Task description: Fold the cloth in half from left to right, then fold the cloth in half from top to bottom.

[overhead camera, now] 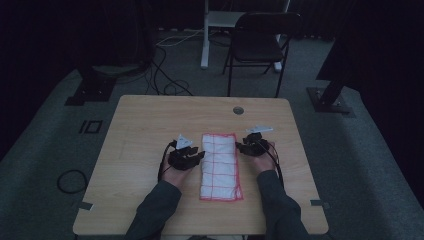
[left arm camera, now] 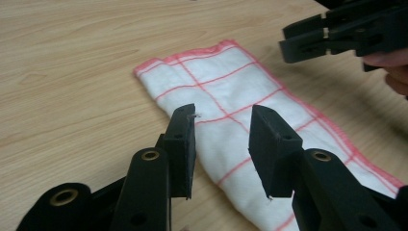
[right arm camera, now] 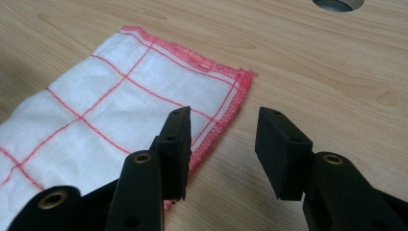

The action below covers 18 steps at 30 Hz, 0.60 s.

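A white cloth with a red grid and red hem [overhead camera: 220,166] lies folded into a long strip in the middle of the wooden table [overhead camera: 150,125]. My left gripper [overhead camera: 200,156] sits at the cloth's left edge, open, its jaws hovering over the cloth [left arm camera: 226,91] with nothing between them [left arm camera: 222,126]. My right gripper [overhead camera: 239,146] is at the cloth's right edge near the far corner, open [right arm camera: 222,130], straddling the red hem of the cloth [right arm camera: 144,91]. The right gripper [left arm camera: 308,41] also shows across the cloth in the left gripper view.
A round cable hole [overhead camera: 238,110] sits near the table's far edge [right arm camera: 337,4]. Beyond the table stand a black folding chair [overhead camera: 260,40] and a white desk leg [overhead camera: 205,35]. Cables [overhead camera: 165,75] lie on the grey floor.
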{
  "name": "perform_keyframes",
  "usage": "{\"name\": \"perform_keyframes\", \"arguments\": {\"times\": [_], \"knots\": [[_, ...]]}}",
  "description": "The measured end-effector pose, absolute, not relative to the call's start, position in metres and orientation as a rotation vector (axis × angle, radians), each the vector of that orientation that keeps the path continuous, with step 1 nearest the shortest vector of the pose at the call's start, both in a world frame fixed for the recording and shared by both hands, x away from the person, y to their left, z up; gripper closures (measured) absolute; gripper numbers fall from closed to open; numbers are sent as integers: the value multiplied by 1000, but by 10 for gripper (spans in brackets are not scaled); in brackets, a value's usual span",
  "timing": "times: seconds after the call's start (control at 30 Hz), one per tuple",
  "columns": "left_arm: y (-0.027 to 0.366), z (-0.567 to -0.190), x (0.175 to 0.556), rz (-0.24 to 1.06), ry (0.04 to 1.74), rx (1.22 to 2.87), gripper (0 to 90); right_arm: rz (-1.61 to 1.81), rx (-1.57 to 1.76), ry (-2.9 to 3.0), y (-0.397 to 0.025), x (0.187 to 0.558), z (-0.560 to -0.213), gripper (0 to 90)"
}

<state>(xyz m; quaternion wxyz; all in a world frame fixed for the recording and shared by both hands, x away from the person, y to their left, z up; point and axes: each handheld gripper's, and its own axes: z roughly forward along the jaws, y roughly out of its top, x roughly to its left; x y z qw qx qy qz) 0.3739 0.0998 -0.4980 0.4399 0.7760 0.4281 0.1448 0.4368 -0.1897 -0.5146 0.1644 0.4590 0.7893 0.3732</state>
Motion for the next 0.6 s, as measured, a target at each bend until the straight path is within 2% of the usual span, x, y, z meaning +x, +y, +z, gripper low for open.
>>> {"name": "perform_keyframes", "arguments": {"times": [0.6], "knots": [[105, -512, 409, 398, 1183, 1910, 597, 1058, 1375, 2220, -195, 445, -521, 558]]}}
